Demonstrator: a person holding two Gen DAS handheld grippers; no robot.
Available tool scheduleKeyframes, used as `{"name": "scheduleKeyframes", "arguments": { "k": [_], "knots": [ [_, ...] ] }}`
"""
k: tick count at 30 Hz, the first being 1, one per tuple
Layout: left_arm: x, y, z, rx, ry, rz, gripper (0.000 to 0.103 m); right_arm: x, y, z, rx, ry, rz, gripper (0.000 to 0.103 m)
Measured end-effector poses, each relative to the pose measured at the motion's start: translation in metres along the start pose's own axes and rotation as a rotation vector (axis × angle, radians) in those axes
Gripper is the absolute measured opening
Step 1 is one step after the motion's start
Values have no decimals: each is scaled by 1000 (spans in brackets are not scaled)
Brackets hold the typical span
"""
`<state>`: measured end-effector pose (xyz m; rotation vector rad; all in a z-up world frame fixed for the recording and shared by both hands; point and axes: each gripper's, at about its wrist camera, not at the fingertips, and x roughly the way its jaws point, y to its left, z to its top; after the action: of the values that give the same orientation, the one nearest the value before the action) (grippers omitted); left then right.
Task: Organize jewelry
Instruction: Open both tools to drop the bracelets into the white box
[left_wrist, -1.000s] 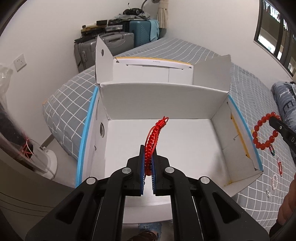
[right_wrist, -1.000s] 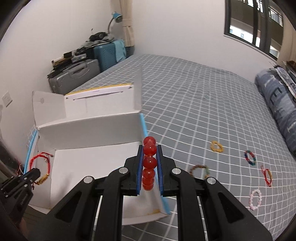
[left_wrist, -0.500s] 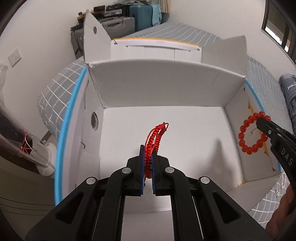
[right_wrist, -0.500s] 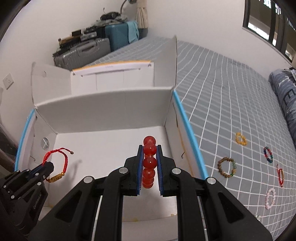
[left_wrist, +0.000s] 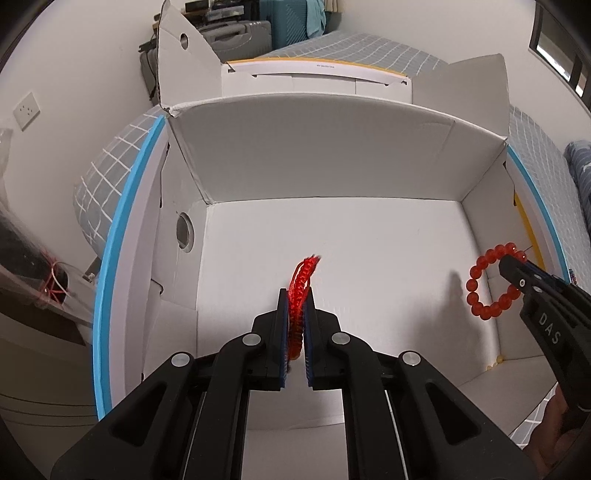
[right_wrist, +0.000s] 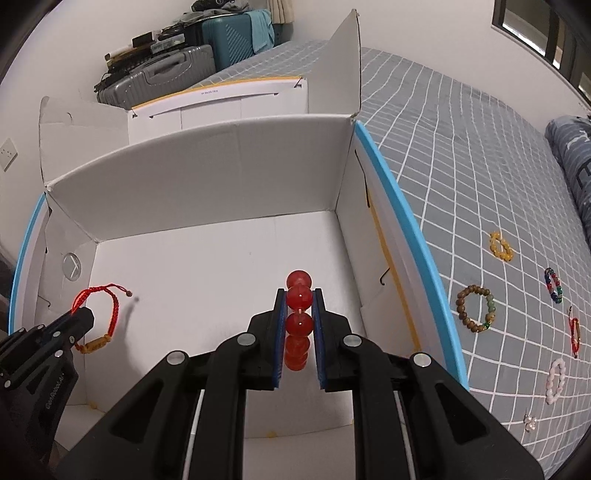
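The left gripper (left_wrist: 295, 295) clamps a red woven cord bracelet (left_wrist: 301, 291) edge-on, its loop poking past the pads. The right gripper (right_wrist: 299, 299) pinches a red bead bracelet (right_wrist: 298, 321), beads stacked between the pads. Both hang inside the white box (right_wrist: 207, 166) above its floor.
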<state>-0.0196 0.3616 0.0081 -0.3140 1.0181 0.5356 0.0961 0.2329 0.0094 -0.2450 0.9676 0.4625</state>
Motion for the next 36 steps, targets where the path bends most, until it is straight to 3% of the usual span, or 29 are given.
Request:
{"name": "scheduleKeyframes", "arguments": {
  "k": [7, 8, 11, 15, 17, 21, 30, 36],
  "knots": [
    [-1, 2, 0, -5, 1, 0, 8, -1, 3, 0, -4, -3, 1, 15],
    [-2, 2, -1, -5, -1, 3, 11, -3, 4, 0, -6, -5, 5, 20],
    [-8, 2, -2, -7, -14, 1, 25, -11, 4, 1, -1, -28, 13, 43],
    [-18, 2, -2, -15, -42, 5, 46, -25, 2, 2, 4, -67, 7, 65],
    [-23, 3, -3, -19, -61, 5, 60, -33, 0, 3, 7, -89, 3, 71],
    [-32, 2, -4, -19, -94, 10, 74, -43, -3, 3, 4, -118, -6, 83],
    [-45, 0, -4, -22, -143, 3, 96, -62, -16, 2, 30, -179, -15, 95],
    [-52, -10, -6, 1, -178, 16, 97, -74, -30, 0, 43, -198, -17, 95]
  ]
}}
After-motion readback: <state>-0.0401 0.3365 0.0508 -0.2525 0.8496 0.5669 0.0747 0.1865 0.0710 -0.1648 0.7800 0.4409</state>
